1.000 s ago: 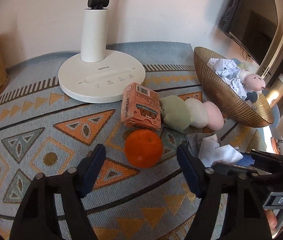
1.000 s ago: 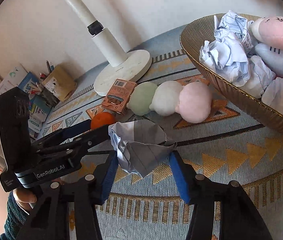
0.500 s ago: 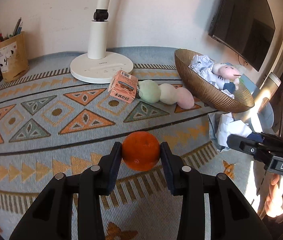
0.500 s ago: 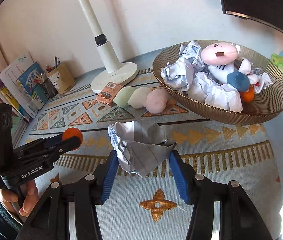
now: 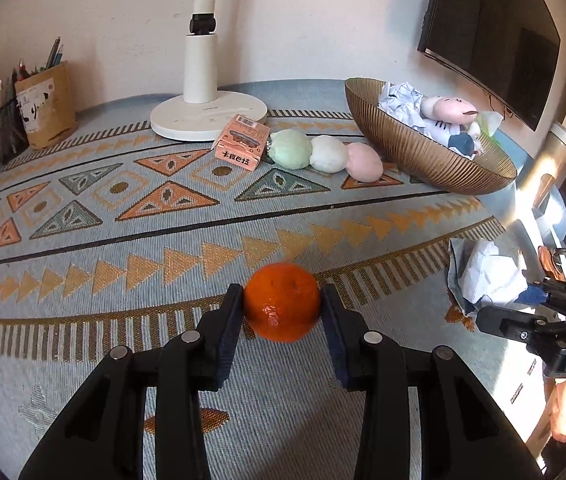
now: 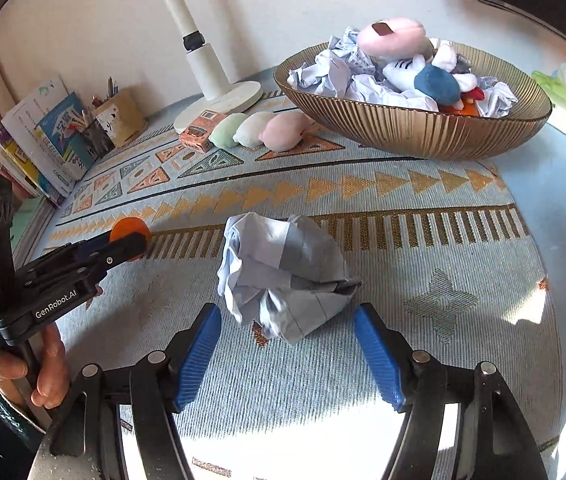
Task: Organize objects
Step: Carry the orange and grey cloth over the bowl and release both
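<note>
My left gripper (image 5: pixel 281 304) is shut on an orange (image 5: pixel 281 301), held above the near part of the patterned mat; it shows at left in the right wrist view (image 6: pixel 127 240). My right gripper (image 6: pixel 287 340) is open, its blue pads (image 6: pixel 199 348) apart from a crumpled paper ball (image 6: pixel 283 272) that lies on the mat between them. The paper ball also shows in the left wrist view (image 5: pixel 487 272). A gold ribbed bowl (image 6: pixel 411 128) at the back right holds crumpled papers and plush toys.
A white lamp base (image 5: pixel 207 116), an orange carton (image 5: pixel 241 148) and a three-ball plush (image 5: pixel 325 154) sit at the back of the mat. A pencil holder (image 5: pixel 45 106) and books (image 6: pixel 43 136) stand at far left. A tissue pack (image 6: pixel 561 100) lies beyond the bowl.
My right gripper has opened and the paper ball now lies on the mat. My left gripper closed on the orange earlier and has drawn back with it toward the near edge.
</note>
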Motion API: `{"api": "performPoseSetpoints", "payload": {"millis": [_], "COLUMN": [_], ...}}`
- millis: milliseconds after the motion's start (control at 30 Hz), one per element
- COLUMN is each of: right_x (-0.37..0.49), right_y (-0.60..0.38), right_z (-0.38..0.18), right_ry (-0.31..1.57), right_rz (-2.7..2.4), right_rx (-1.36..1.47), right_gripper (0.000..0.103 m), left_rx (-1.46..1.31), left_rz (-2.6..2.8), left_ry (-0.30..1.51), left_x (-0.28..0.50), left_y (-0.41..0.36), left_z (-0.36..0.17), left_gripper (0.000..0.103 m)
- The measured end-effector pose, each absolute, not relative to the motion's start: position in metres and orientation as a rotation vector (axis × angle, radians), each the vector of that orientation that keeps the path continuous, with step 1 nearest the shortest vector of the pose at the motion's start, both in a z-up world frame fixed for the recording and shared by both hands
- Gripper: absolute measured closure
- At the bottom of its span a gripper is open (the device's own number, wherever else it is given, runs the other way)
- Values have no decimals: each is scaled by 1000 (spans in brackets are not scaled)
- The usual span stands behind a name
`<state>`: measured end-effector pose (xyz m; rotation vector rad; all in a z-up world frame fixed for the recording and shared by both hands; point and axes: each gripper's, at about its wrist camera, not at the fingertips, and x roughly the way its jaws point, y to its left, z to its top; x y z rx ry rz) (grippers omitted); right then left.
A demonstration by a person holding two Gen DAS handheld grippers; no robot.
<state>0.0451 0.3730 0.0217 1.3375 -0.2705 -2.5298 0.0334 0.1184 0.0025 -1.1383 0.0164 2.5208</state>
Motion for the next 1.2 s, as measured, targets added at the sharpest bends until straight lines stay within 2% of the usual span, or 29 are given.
{"api": "performPoseSetpoints", "payload": {"millis": [133,200,333,367,400,467,533,667,767,900,933,967,1000,1067,1200], "right_x": [39,35,31,31,31,32,34,41,44,49,49,49,50,53,36], "right_y": [371,370,370,370,369,370,372,381,392,404,408,412,416,422,419], "right_z": [22,22,22,23,22,23,28,55,75,80,75,69,62,50,34], "right_ry": [-353,-409,-502,-509,-507,-503,-507,-469,-448,-392,-401,-428,-471,-567,-662], "right_rz": [-2507,-2505,-2503,-2515,-2506,-2511,-2505,-2562,-2604,-2638,-2620,-2592,-2562,-2515,-2475], "right_rx": [1344,1343,1321,1315,1320,1306,1280,1185,1108,1086,1107,1131,1145,1132,1181], "right_gripper": [34,24,24,33,49,54,68,70,71,72,70,62,41,17,16], "left_rx": [-1156,-1153,-1150,-1151,-1151,-1148,-1143,-1129,-1064,-989,-982,-987,-1004,-1052,-1146], "left_rz": [2514,2508,2503,2502,2500,2496,2495,2473,2444,2452,2464,2473,2473,2458,2454], "left_ry": [-4,13,34,30,26,26,47,103,46,86,110,123,115,70,-2], "left_x": [32,33,34,34,34,34,35,36,33,29,29,29,29,28,24], "left_y": [117,119,121,121,120,120,123,136,146,164,167,167,165,158,145], "left_z": [0,0,0,0,0,0,1,8,27,44,43,41,37,25,3], "left_gripper": [67,67,67,67,67,67,67,67,67,67,67,67,67,67,67]}}
